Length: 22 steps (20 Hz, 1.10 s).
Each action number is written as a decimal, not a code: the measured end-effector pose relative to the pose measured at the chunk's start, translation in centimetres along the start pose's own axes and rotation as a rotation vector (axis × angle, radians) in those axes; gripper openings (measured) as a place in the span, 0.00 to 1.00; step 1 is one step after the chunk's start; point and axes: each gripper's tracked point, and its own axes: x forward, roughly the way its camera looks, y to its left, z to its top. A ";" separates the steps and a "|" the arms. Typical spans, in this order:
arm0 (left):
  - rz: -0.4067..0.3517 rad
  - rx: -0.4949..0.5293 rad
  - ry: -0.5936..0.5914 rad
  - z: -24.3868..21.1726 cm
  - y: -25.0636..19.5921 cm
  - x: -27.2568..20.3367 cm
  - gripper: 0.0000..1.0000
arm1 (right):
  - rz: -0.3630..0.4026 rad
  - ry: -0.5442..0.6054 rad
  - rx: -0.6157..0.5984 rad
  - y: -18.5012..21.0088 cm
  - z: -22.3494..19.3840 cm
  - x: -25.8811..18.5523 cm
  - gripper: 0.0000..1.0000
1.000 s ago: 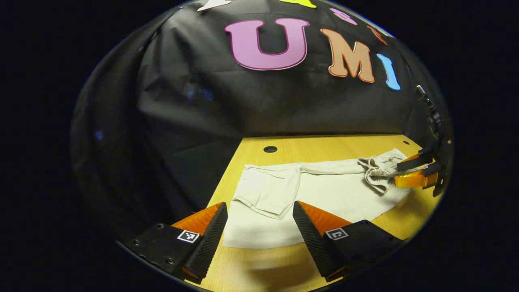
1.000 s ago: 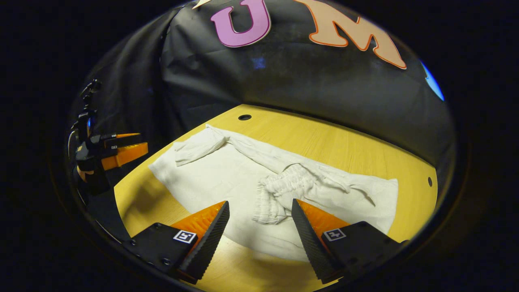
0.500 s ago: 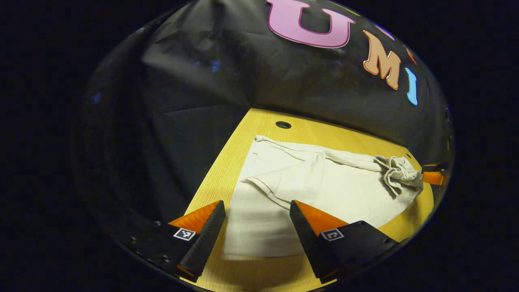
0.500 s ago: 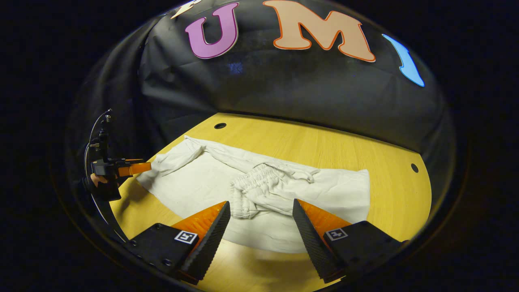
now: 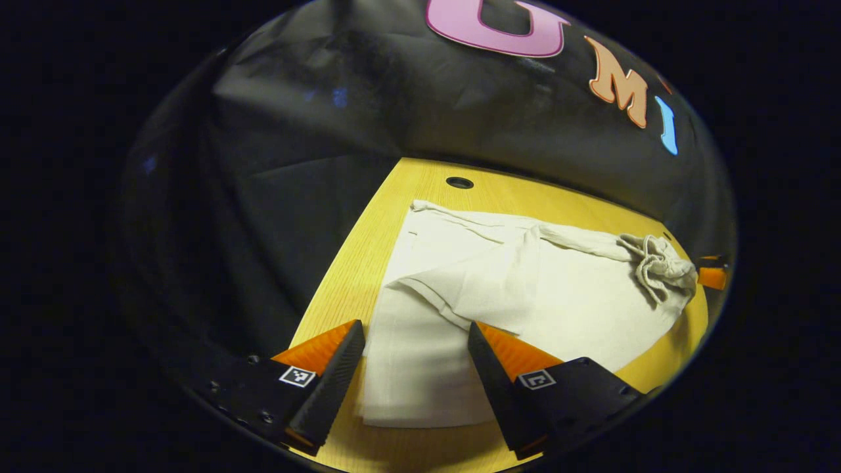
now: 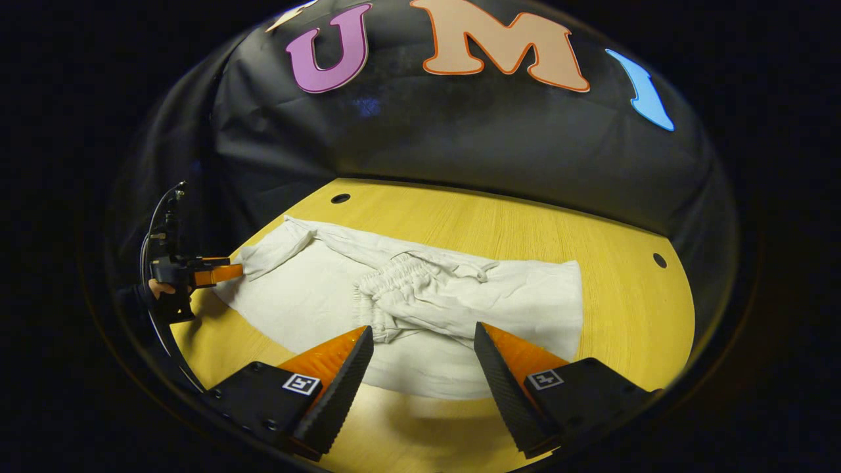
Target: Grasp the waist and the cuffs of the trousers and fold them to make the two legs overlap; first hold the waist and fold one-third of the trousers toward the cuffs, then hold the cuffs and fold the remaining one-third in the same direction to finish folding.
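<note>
Pale cream trousers (image 5: 525, 295) lie spread on the wooden table (image 5: 368, 263). Their gathered waistband (image 5: 657, 266) is folded in over the middle. In the left gripper view my left gripper (image 5: 415, 368) is open just above the near cuff end, its fingers straddling the cloth edge. A folded cuff flap (image 5: 473, 289) lies just beyond. In the right gripper view my right gripper (image 6: 424, 364) is open over the near edge of the trousers (image 6: 420, 309), with the bunched waistband (image 6: 394, 289) just ahead. The left gripper (image 6: 220, 272) shows far left at the cuff end.
The table (image 6: 512, 230) has round holes: one (image 5: 459, 182) near the back left corner, another (image 6: 658, 260) at the right. The black cloth wall rises behind the table. A hand (image 6: 158, 288) holds the far gripper at the left.
My left gripper has come closer and lower over the cuff end. My right gripper has drawn back slightly; the waistband sits a little farther ahead of its fingers. Both stayed open.
</note>
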 end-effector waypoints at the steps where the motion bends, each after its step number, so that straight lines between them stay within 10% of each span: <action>1: 0.010 0.039 0.012 0.1 -0.1 0.0 0.91 | -0.002 0.003 -0.003 -0.1 -0.1 -0.2 0.99; 9: -0.039 0.000 0.026 0.3 -3.1 0.5 0.07 | -0.005 0.020 0.009 -1.2 -1.2 -0.9 0.98; 15: -0.079 -0.236 0.058 1.2 -4.9 0.1 0.00 | 0.004 0.006 0.018 -1.4 -1.0 -2.4 0.98; 22: -0.160 -0.254 -0.088 9.3 -11.0 -2.7 0.00 | 0.012 -0.024 0.055 -4.7 -1.7 -5.7 0.98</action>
